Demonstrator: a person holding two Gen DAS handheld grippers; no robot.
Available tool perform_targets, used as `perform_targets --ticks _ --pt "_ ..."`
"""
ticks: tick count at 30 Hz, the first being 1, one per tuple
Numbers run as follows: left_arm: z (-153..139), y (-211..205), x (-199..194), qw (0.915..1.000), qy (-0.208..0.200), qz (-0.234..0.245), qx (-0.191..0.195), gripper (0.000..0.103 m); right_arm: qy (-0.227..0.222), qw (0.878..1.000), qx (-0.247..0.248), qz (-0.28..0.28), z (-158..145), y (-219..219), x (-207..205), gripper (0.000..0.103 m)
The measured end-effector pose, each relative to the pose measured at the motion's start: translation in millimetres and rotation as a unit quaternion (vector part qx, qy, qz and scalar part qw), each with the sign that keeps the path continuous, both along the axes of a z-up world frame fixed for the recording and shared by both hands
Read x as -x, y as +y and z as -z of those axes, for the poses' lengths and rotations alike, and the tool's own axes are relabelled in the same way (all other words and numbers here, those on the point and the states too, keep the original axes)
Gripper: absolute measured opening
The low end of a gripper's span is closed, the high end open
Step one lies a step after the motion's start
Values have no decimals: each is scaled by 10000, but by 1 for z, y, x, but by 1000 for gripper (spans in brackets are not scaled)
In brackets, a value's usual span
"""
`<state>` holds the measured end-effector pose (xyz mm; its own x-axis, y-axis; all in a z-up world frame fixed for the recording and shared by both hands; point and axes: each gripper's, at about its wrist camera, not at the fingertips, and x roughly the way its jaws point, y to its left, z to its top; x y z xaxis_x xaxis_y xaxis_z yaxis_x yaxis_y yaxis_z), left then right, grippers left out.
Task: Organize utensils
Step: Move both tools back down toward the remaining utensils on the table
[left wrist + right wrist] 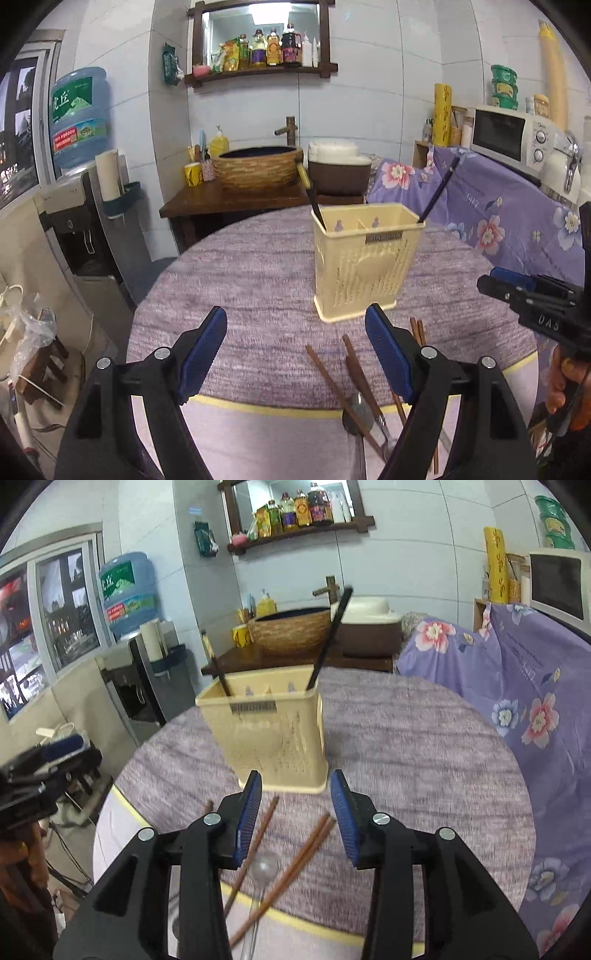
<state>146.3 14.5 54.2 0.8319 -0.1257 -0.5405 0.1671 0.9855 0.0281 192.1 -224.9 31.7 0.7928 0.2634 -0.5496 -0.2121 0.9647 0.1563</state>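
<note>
A cream plastic utensil holder [364, 258] stands on the round purple-clothed table [240, 280], with two black chopsticks [439, 194] leaning in it. It also shows in the right wrist view [273, 734]. Several brown chopsticks [332, 387] and a metal spoon [356, 413] lie near the table's front edge; in the right wrist view the chopsticks [295, 864] and the spoon [264, 867] lie below the jaws. My left gripper [295, 343] is open and empty, short of the holder. My right gripper [295, 805] is open and empty above the loose utensils.
A wooden washstand with a woven basin [258, 170] stands behind the table. A floral purple cloth [498, 214] covers a counter on the right with a microwave [509, 136]. A water dispenser [81, 206] stands at left.
</note>
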Motion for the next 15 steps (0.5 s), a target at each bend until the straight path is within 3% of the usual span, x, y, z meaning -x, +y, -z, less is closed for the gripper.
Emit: perform_targets --ticks 7,10,15 --pt "61 1 -12 9954 912 5 292 58 694 9976 -42 -60 65 12 14 40" --pt "85 2 -21 9899 1342 61 457 50 827 9966 3 -23 79 15 17 40" --pt "101 1 -27 9864 1545 1 560 47 904 9957 9 -196 85 26 15 40"
